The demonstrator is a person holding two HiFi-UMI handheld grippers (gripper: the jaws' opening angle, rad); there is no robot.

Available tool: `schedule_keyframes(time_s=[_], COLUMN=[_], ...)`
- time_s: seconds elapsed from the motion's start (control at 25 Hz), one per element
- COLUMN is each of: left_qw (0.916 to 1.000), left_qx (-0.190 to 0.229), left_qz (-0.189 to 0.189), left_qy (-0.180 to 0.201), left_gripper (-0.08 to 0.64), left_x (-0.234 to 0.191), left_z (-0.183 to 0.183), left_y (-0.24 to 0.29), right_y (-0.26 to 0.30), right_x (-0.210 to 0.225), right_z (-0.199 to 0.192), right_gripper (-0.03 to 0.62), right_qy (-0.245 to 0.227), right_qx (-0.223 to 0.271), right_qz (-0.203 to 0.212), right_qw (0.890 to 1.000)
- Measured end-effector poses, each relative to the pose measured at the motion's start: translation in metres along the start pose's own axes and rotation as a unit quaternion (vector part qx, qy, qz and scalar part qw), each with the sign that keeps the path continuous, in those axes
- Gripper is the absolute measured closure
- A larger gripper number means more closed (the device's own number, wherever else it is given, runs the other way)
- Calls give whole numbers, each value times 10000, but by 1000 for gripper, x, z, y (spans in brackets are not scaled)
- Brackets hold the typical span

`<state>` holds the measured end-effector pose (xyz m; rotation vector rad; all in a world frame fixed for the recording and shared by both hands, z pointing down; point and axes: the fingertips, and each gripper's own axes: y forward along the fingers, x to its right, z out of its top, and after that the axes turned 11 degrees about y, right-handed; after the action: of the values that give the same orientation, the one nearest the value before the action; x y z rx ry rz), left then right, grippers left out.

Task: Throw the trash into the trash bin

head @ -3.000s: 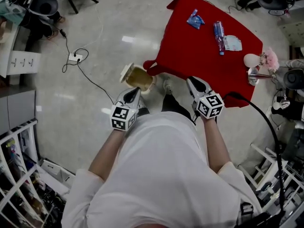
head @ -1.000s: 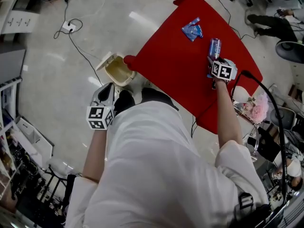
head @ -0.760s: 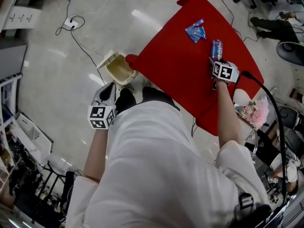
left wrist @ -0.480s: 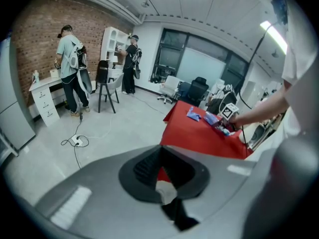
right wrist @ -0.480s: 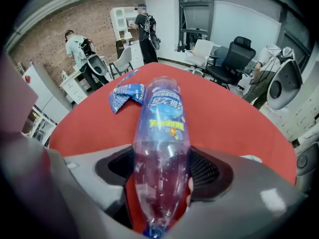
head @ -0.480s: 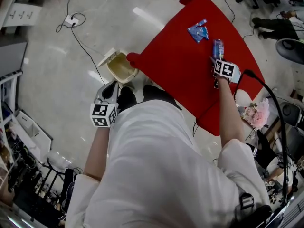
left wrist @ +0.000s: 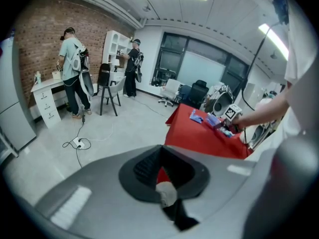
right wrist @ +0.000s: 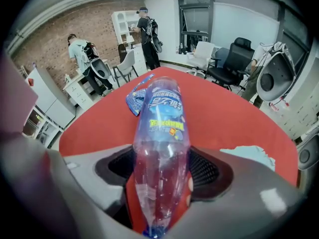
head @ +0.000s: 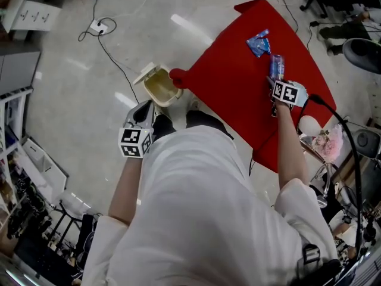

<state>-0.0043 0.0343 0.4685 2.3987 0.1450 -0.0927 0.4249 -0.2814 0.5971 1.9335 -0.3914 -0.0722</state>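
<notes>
A clear plastic bottle with a blue label lies on the red table, seen small in the head view as the bottle. My right gripper straddles its lower half. Its jaws have just been opening, the bottle lies between them, and they stand open. From above, the right gripper sits at the table's right side. A blue wrapper lies beyond the bottle. The beige trash bin, lid up, stands on the floor by the table's left corner. My left gripper hangs shut and empty just short of it.
A pale tissue lies right of the bottle. A power strip and cable cross the floor on the far left. Pink flowers stand right of the table. Two people work at a desk far behind. Shelving lines the left edge.
Three seconds back both grippers were near my body; the right one has since reached over the table to the bottle and stays on it. The left one has stayed by the bin.
</notes>
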Motion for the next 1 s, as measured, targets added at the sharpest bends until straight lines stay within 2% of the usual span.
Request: schedule_keyframes(time_s=[0.48,1.0], left_qw=[9999,9998], left_qx=[82,104], left_qz=[-103,-100], left_qy=[5,-97], left_gripper=[556,555], left_x=[-26,-66], left_z=[-31,-65], left_y=[-29,-70], right_y=[-19,-32], right_x=[-112,-232], right_z=[-41,-87], right_gripper=[267,267], right_qy=[-364,-524], right_qx=[-3,-170], right_qz=[561,1126], right_qw=[9978,9921])
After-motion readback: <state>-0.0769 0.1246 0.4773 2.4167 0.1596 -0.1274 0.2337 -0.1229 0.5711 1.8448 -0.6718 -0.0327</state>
